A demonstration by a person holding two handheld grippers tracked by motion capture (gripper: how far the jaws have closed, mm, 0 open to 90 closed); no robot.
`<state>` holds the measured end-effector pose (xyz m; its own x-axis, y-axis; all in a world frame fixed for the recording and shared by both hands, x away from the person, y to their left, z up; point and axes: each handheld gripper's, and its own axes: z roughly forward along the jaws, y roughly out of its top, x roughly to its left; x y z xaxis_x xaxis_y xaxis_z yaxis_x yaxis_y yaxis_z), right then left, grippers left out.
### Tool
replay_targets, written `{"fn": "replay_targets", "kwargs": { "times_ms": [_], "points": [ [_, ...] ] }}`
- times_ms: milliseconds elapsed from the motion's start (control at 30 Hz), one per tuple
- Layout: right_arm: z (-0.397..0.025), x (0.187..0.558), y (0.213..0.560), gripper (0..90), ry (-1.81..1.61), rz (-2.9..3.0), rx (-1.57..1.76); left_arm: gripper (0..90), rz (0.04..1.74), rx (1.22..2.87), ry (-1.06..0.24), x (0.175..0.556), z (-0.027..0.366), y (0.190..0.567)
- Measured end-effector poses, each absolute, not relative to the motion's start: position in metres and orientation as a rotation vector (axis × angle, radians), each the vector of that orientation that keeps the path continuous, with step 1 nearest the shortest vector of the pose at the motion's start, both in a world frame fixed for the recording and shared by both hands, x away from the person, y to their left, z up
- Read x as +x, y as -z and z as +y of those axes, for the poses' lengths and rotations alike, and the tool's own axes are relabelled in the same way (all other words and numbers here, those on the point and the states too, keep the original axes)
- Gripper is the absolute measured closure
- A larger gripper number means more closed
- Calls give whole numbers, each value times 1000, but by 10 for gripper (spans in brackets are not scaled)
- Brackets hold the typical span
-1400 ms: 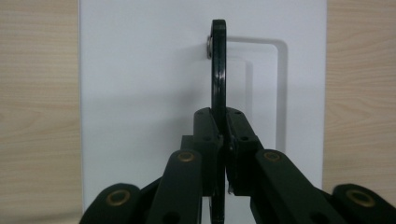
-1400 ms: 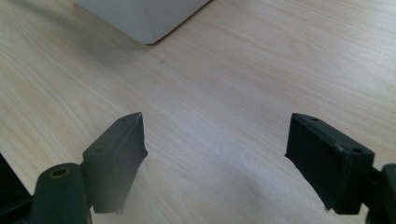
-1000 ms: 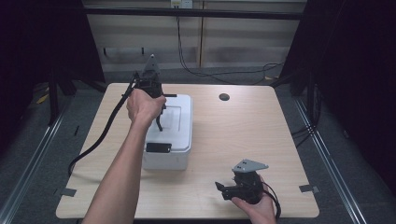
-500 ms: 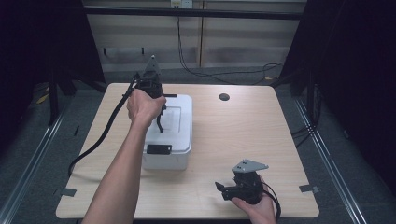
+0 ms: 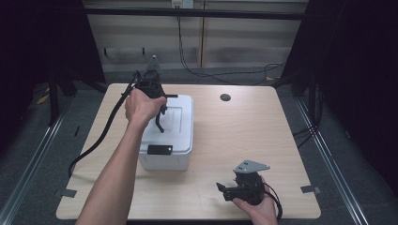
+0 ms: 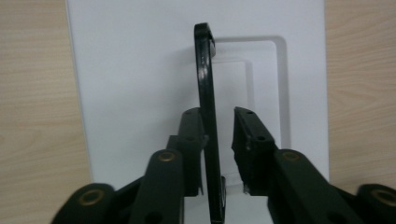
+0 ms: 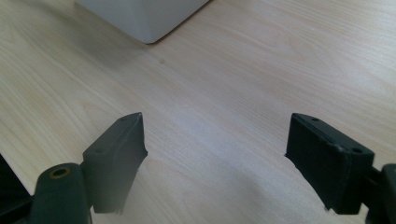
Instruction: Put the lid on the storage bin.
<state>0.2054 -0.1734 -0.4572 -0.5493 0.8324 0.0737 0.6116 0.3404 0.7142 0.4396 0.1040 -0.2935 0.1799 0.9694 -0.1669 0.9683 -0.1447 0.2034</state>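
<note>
A white lidded box [image 5: 176, 136] stands left of the table's middle. Its thin black handle [image 5: 160, 121] is swung up from the lid. My left gripper [image 5: 158, 107] hangs over the far part of the lid, pointing down. In the left gripper view, the handle [image 6: 206, 84] stands between the jaws of the left gripper [image 6: 218, 114]. It lies against the left jaw, and a gap separates it from the right one. The white lid [image 6: 135, 70] lies below. My right gripper [image 5: 221, 191] rests near the table's front edge, open, pointing left. Bare wood lies between the jaws of the right gripper [image 7: 215, 126], and the box corner [image 7: 140, 14] is ahead.
A black latch [image 5: 159, 149] sits on the box's near face. A dark round hole [image 5: 225, 97] marks the table's far middle. The left gripper's thick cable [image 5: 101, 140] trails off the left edge. The wooden table [image 5: 263, 136] is bare right of the box.
</note>
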Motion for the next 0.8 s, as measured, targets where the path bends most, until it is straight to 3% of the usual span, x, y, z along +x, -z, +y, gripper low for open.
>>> {"fn": "replay_targets", "kwargs": {
  "times_ms": [133,300,800],
  "points": [
    [-174,206,457,191,-1029,2303,1282,626,1829,2197,-24,439,115,287],
    [-173,206,458,191,-1023,2304,1288,466,1759,2171,2,438,126,281],
    [-174,207,458,191,-1028,2295,1293,253,1557,2119,17,432,187,280]
  ]
}}
